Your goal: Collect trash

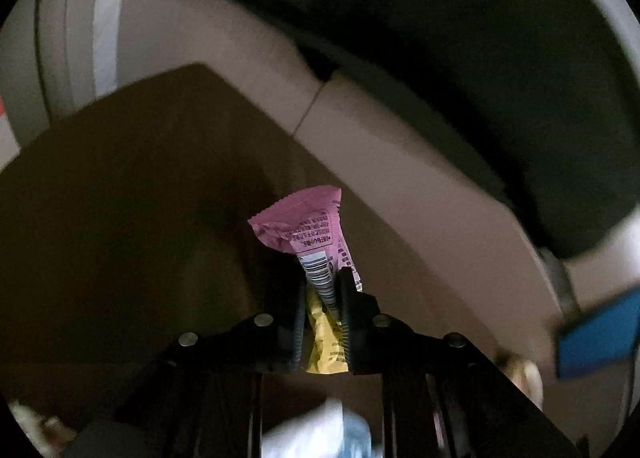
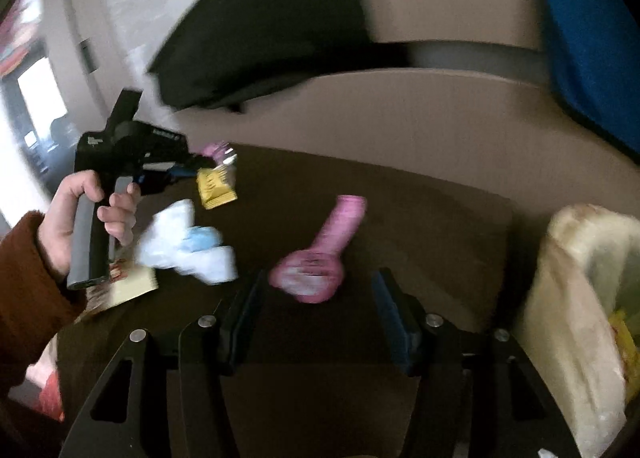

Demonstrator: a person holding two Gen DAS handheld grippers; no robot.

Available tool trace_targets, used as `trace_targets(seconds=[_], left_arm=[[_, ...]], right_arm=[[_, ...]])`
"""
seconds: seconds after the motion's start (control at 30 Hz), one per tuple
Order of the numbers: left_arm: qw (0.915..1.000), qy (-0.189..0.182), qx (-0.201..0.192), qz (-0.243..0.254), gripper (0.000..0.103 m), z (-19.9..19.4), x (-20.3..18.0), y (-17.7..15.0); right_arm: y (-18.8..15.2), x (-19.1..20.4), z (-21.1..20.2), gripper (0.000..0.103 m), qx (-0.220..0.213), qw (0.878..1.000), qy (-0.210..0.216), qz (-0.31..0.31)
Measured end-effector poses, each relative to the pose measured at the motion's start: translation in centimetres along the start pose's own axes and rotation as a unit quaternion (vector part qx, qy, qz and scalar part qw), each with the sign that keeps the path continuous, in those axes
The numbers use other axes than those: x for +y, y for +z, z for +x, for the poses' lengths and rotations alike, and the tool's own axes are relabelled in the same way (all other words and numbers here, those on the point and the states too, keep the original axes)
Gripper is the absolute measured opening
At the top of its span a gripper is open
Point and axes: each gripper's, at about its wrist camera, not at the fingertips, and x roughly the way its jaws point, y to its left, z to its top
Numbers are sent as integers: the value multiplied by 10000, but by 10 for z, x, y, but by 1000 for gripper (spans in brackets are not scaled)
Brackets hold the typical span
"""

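Note:
My left gripper (image 1: 320, 290) is shut on a wrapper (image 1: 308, 234) that is pink at the far end and yellow near the jaws, held above the dark brown table (image 1: 120, 218). The right wrist view shows that same wrapper (image 2: 216, 188) hanging from the left gripper, which a hand (image 2: 68, 214) in a rust sleeve holds at the left. My right gripper (image 2: 318, 290) stands open over the table. A crumpled pink wrapper (image 2: 320, 258) lies just beyond its fingertips, not touched. A white and blue crumpled wad (image 2: 188, 250) lies left of it.
A bin lined with a white bag (image 2: 572, 298) stands at the table's right edge, with yellow trash inside. A yellow paper (image 2: 132, 282) lies at the table's left. Beige floor, a dark piece of furniture (image 2: 260, 38) and a blue object (image 2: 588, 38) lie beyond.

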Motion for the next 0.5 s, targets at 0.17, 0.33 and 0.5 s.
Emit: trace_targets(seconds=[0.17,0.33,0.5], left_arm=[[9979,-316,-328,462,16,-76,14,-14],[9943,-252,-748,724,16,-134,34,-30],[9898,-128,-1186,782,16,-178,67,-37]], right_arm=[[9,52,22,54,290,9943,666,-786],[20,93,49,54,464,9838,967,-1440],[30,132,67,54,549,9768,1165,-1713]])
